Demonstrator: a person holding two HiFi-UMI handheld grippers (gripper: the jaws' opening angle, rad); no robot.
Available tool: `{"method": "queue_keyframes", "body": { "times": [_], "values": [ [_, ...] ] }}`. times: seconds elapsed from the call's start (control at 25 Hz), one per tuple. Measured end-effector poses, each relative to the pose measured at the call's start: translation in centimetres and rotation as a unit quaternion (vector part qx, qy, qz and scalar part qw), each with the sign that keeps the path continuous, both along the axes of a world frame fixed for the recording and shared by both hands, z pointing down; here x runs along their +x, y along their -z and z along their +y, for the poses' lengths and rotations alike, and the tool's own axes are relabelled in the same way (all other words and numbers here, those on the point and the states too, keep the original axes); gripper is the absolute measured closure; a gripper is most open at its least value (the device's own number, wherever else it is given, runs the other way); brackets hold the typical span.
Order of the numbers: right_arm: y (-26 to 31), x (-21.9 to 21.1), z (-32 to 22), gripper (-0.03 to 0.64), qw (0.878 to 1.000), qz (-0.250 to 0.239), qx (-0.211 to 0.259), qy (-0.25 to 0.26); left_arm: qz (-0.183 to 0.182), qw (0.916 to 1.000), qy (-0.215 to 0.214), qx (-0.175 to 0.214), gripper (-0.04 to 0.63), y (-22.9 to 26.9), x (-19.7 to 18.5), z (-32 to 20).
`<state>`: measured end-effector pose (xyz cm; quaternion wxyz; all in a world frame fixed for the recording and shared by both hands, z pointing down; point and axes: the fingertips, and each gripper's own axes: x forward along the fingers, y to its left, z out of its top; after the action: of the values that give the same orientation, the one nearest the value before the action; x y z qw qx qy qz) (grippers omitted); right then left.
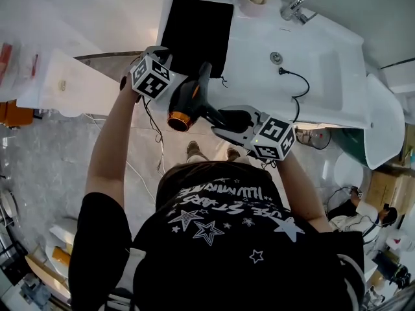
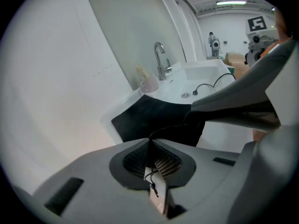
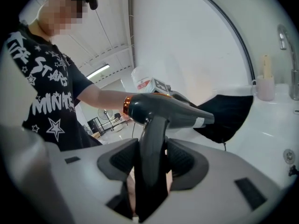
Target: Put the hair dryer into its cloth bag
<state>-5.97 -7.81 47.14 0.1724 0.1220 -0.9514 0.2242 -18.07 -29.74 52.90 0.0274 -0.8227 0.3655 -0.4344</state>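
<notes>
**Thin string, flat bag: the dryer may push the cloth away instead of going in**

Nearest, the right gripper (image 3: 149,162) is clamped on the handle of the hair dryer (image 3: 163,111). It holds the dryer in the air just off the front left corner of the counter (image 1: 324,76), nose towards the bag (image 3: 229,115). The left gripper (image 2: 152,160) is closed on the bag's thin string (image 2: 162,129), with a pale scrap pinched beside it. The bag lies flat at the counter's left end, its near side reaching the front edge.

Pulling on the string alone would probably draw the mouth tighter, not wider. The nose could then shove the limp cloth back along the counter or off the edge. Further back, the cable (image 1: 307,86) loops in the basin, where it could catch near the tap (image 1: 297,6) or be left trailing outside the bag.

No view shows whether the bag's mouth is open, or whether the nose touches the cloth or is already inside it. I cannot tell what the pale scrap is. Where the cable meets the handle is hidden behind the right gripper.
</notes>
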Motion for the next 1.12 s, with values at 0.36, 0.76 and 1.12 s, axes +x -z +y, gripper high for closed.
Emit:
{"method": "queue_keyframes", "body": {
  "times": [0.36, 0.76, 1.12],
  "values": [
    [0.4, -1.4, 1.4, 0.420, 0.999, -0.006, 0.005, 0.041, 0.001, 1.0000, 0.000, -0.003, 0.572, 0.5, 0.4, -0.7],
    [-1.3, -2.1, -0.9, 0.421, 0.999, 0.021, 0.002, 0.039, 0.037, 0.9993, 0.007, 0.007, 0.572, 2.2, 0.6, -0.8],
    [-3.0, -2.0, -5.7, 0.422, 0.994, 0.101, 0.034, 0.033, 0.056, 0.9983, -0.019, 0.001, 0.572, 2.3, -0.2, 0.0]
  ]
}}
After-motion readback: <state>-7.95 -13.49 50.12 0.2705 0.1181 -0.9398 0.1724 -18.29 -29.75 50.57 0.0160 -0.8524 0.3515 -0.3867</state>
